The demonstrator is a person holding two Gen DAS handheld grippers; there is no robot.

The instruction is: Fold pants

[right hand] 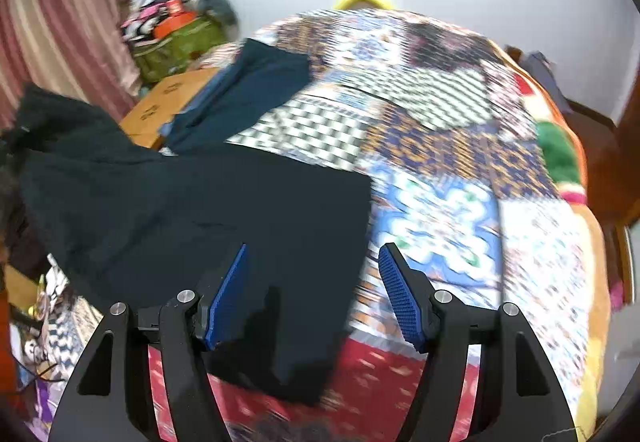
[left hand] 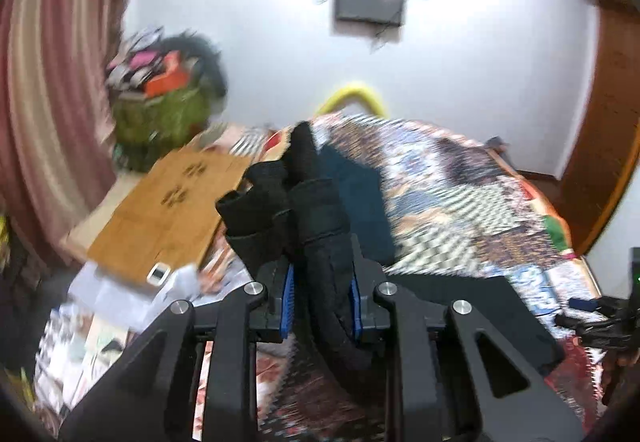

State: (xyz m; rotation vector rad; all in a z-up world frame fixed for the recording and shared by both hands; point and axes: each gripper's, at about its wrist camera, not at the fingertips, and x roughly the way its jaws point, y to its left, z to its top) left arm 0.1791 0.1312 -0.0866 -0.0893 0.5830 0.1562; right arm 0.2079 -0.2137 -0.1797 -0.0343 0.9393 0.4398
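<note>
Left gripper (left hand: 322, 292): its jaws are clenched on a bunch of the dark pants (left hand: 316, 210); the cloth is squeezed between the two blue pads and stands up beyond the fingertips.
Reason for this grip: probably one end of the pants is gathered so that it can be carried over the rest to make a fold.
Right gripper (right hand: 314, 292): released, jaws apart, nothing pressed between the pads (right hand: 226, 300).
Its place: it hangs above the spread part of the pants (right hand: 224, 210); the left finger is over the cloth, the right finger is over the bedcover (right hand: 440, 146).
Reason, as I judge: it is ready to take or to pin the edge of the cloth below its fingers.
Pants: mostly flat on the patterned bedcover, one part raised to the left side.
Other cloth: a blue garment (right hand: 256, 90) lies beyond the fingertips, apart from both grippers.
Sharpness: both views are blurred, so fine detail is uncertain.
</note>
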